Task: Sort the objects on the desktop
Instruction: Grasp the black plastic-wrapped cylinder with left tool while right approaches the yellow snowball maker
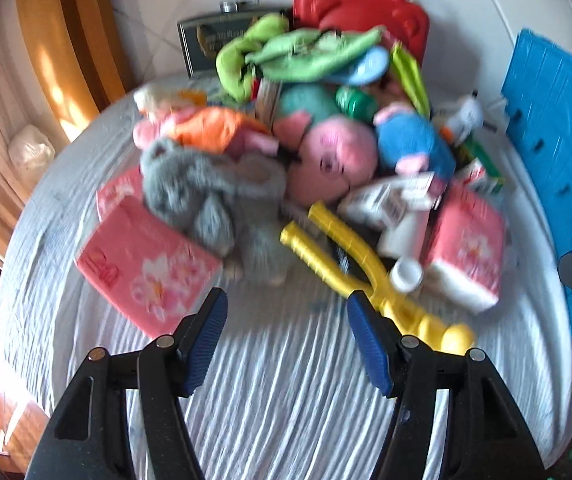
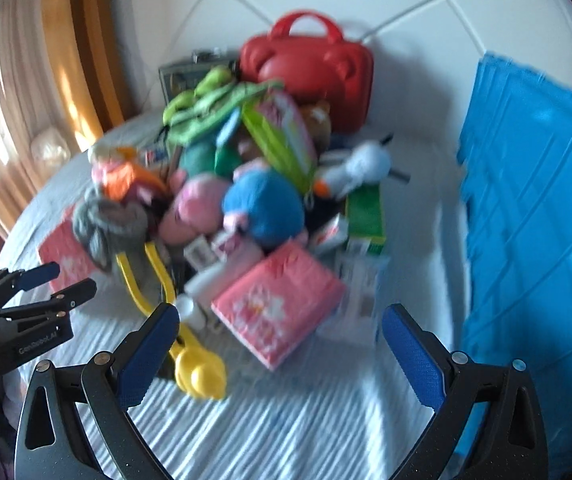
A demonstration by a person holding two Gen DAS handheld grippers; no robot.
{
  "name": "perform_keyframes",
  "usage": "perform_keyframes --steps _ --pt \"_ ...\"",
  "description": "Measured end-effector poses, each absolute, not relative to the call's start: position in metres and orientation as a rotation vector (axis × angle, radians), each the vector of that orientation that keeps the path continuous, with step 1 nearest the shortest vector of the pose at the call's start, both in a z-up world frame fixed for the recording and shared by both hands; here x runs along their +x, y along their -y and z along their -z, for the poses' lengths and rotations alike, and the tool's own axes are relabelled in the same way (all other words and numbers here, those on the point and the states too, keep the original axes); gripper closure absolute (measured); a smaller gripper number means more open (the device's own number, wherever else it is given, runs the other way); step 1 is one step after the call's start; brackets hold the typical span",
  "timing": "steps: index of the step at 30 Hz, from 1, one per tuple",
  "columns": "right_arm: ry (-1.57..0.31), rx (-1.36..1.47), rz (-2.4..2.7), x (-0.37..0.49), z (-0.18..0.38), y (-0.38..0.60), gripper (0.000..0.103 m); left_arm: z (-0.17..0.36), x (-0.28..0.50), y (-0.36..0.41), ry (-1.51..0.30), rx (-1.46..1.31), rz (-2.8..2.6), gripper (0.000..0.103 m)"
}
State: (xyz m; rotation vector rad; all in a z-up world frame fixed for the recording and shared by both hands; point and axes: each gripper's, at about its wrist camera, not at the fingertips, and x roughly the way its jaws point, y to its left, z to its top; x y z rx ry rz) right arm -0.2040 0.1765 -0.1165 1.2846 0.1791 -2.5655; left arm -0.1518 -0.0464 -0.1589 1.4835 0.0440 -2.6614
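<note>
- White ribbed cloth [image 1: 286, 380] covers the work surface; pale tiled wall behind, wooden frame and curtain at the left. Both views are smeared by motion blur.
- Heap of mixed objects sits at the middle of the cloth, toward the wall.
- Red carry case [image 1: 361, 12] with a handle at the back of the heap, against the wall; a dark framed item [image 1: 198, 46] just beside it, to the left.
- Green fabric pieces [image 1: 286, 56] on top of the heap.
- Pink plush [image 1: 333, 158] at the centre, a blue plush [image 1: 413, 144] touching it on the right, a grey plush [image 1: 206, 196] at front left, an orange and pink soft toy [image 1: 206, 128] behind the grey one.
- Pink tissue packs: one [image 1: 146, 268] flat at front left, partly under the grey plush; another [image 1: 465, 244] at front right.
- Yellow plastic tongs [image 1: 341, 248] lie at the heap's front edge, ball end toward the camera, a small white cup-like piece [image 1: 405, 274] just beside them.
- Blue plastic crate [image 2: 533, 220] stands at the right, apart from the heap.
- Left gripper [image 1: 287, 340]: jaws apart, blue pads bare, nothing between them, above bare cloth short of the heap; its right finger overlaps the tongs in view; contact unclear.
- Right gripper [image 2: 282, 356]: jaws spread wide, nothing gripped; a pink pack and the tongs' yellow ball show between its fingers.
</note>
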Motion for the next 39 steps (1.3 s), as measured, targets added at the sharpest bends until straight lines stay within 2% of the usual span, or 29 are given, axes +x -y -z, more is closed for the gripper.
perform_keyframes --steps 9,11,12,19,21,22,27,31,35,37,38,39 --pt "-0.229 1.483 2.376 -0.201 0.184 -0.146 0.002 0.206 -0.148 0.059 -0.068 1.615 2.568 0.041" --pt "-0.237 1.505 2.346 -0.203 0.192 -0.138 0.019 0.212 -0.148 0.058 -0.054 1.632 2.563 0.041" --pt "-0.244 1.518 2.327 -0.204 0.196 -0.134 0.023 0.214 -0.148 0.058 -0.056 1.639 2.563 0.041" --pt "-0.278 1.562 2.261 -0.212 0.219 -0.116 0.025 0.214 -0.156 0.045 -0.071 1.652 2.61 0.041" --pt "-0.224 1.606 2.269 -0.214 0.225 -0.126 0.036 0.213 -0.16 0.036 -0.068 1.657 2.636 0.041" --pt "-0.191 1.621 2.273 -0.214 0.225 -0.132 0.046 0.212 -0.161 0.031 -0.065 1.659 2.647 0.041" --pt "-0.067 1.697 2.294 -0.206 0.226 -0.169 0.051 0.219 -0.17 0.001 -0.032 1.717 2.686 0.041" --pt "-0.015 1.755 2.313 -0.198 0.227 -0.193 0.062 0.225 -0.181 -0.01 -0.062 1.755 2.711 0.041" --pt "-0.012 1.761 2.317 -0.192 0.226 -0.207 0.061 0.241 -0.188 -0.028 -0.011 1.817 2.677 0.041" --pt "-0.012 1.748 2.317 -0.19 0.223 -0.21 0.057 0.242 -0.189 -0.027 -0.006 1.797 2.675 0.052" --pt "-0.014 1.738 2.32 -0.189 0.222 -0.211 0.05 0.241 -0.187 -0.026 -0.019 1.796 2.686 0.061" --pt "-0.02 1.726 2.321 -0.188 0.22 -0.212 0.046 0.24 -0.185 -0.023 -0.042 1.808 2.677 0.063"
